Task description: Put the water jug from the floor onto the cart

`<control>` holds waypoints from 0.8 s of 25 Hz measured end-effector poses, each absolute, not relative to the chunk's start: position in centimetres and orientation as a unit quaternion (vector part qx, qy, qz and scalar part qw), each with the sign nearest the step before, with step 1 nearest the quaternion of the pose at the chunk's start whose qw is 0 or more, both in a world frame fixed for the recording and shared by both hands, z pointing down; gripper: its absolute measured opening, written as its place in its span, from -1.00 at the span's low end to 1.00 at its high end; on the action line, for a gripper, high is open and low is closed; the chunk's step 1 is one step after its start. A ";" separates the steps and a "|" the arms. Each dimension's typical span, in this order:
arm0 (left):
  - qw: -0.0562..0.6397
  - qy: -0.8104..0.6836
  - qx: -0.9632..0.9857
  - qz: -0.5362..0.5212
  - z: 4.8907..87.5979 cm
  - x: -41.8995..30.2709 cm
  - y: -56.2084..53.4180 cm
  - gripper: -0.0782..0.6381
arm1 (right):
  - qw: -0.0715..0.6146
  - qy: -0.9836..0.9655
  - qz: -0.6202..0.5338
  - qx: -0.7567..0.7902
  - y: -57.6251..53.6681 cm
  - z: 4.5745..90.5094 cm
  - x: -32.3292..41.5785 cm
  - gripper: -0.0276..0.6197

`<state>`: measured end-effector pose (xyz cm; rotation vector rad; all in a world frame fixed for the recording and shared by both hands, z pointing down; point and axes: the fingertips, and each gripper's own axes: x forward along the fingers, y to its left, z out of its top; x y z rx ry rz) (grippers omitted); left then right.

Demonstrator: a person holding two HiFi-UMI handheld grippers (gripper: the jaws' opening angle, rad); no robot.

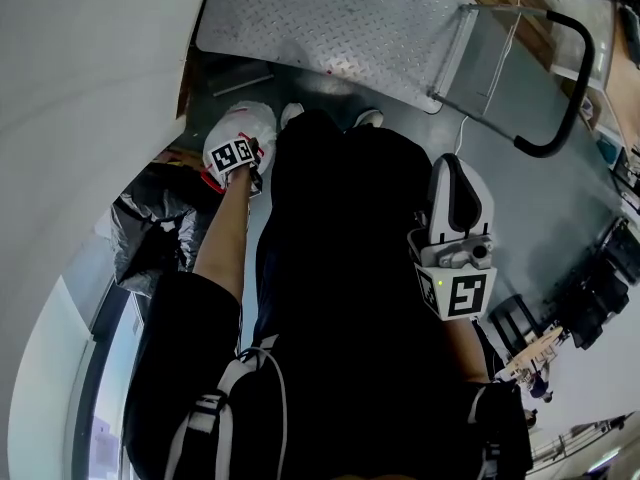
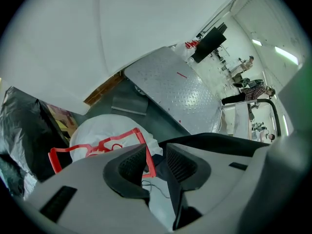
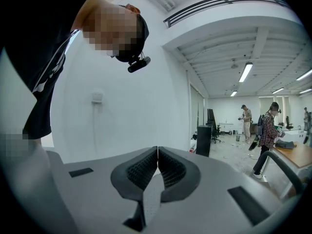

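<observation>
Crowded on the left by wall (image 1: 90, 118) and black bag (image 1: 150, 230), wide open above cart deck (image 1: 340, 18), just handle (image 1: 570, 88) sticking up at the end

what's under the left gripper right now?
The white water jug with its red handle, which passes between the left gripper's open jaws. The jug's lower body is covered by the gripper.

A large open office: white walls (image 3: 122, 116), ceiling strip lights (image 3: 245, 72) at two o'clock, office chairs (image 3: 217, 130) and desks (image 3: 298, 155) at three.
</observation>
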<state>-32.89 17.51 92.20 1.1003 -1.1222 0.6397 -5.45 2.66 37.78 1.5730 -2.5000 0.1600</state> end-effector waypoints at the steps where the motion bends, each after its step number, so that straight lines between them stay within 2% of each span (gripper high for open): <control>1: 0.662 -0.497 0.486 0.280 92.7 -32.8 17.5 -0.41 | 0.093 -0.843 0.054 0.527 2.5 38.0 -5.6 -0.86; 8: 0.668 -0.489 0.489 0.275 95.2 -31.7 17.6 -0.41 | 0.109 -0.848 0.052 0.517 1.8 39.4 -5.8 -0.86; 20: 0.666 -0.499 0.488 0.262 94.5 -31.5 18.3 -0.41 | 0.119 -0.847 0.066 0.515 0.6 39.4 -4.5 -0.86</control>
